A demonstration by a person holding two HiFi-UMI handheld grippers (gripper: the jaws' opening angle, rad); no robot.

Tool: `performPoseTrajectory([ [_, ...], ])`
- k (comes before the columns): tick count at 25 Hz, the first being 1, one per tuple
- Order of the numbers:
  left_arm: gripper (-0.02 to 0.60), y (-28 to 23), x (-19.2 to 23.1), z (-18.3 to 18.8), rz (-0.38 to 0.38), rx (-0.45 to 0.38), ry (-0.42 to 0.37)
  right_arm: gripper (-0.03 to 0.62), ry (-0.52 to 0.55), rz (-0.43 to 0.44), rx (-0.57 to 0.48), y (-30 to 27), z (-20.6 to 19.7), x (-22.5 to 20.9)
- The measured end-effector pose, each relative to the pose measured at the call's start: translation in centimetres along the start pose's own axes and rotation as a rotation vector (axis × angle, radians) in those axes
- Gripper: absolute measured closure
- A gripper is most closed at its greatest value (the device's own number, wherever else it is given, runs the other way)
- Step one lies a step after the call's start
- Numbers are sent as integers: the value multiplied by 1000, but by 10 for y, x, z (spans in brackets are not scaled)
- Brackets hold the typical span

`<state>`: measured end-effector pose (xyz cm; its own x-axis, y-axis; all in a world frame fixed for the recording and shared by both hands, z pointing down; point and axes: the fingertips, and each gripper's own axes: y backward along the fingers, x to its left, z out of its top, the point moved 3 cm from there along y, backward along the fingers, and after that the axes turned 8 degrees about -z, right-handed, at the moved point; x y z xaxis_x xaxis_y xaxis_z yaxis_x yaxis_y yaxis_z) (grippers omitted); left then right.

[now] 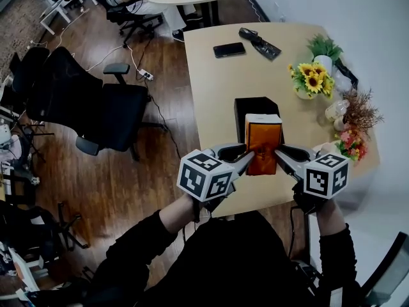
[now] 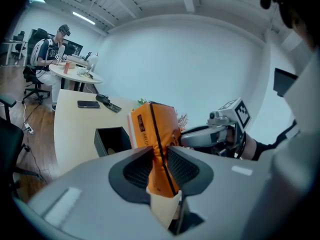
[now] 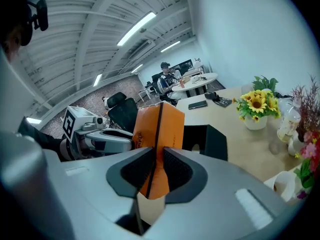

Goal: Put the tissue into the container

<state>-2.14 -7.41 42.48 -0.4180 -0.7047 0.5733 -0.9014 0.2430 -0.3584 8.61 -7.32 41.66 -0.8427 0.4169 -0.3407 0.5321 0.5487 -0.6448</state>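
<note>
Both sets of jaws are clenched on the orange tissue pack (image 1: 263, 144), left gripper (image 1: 248, 161) at its 9 o'clock edge, right gripper (image 1: 278, 155) at 3 o'clock. The pack is at 6 o'clock of the black container (image 1: 254, 101). It looks light, soft and probably slippery, so the side seams suit gripping.

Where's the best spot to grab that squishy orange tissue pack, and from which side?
Pinch the thin flat edge at each end of the orange tissue pack, with one claw coming in from either side. Its middle looks fat and soft, but those edges are thin enough for narrow jaws. The left claw and right claw are shut on it that way, by the black container.
</note>
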Motion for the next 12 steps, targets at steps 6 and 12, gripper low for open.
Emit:
performPoseTrajectory([
  [6,509,-19,26,22,33,2,44,528,8,31,33,-22,26,-27],
  [12,509,-32,51,38,30,41,66,528,-29,71,75,-45,41,-48],
])
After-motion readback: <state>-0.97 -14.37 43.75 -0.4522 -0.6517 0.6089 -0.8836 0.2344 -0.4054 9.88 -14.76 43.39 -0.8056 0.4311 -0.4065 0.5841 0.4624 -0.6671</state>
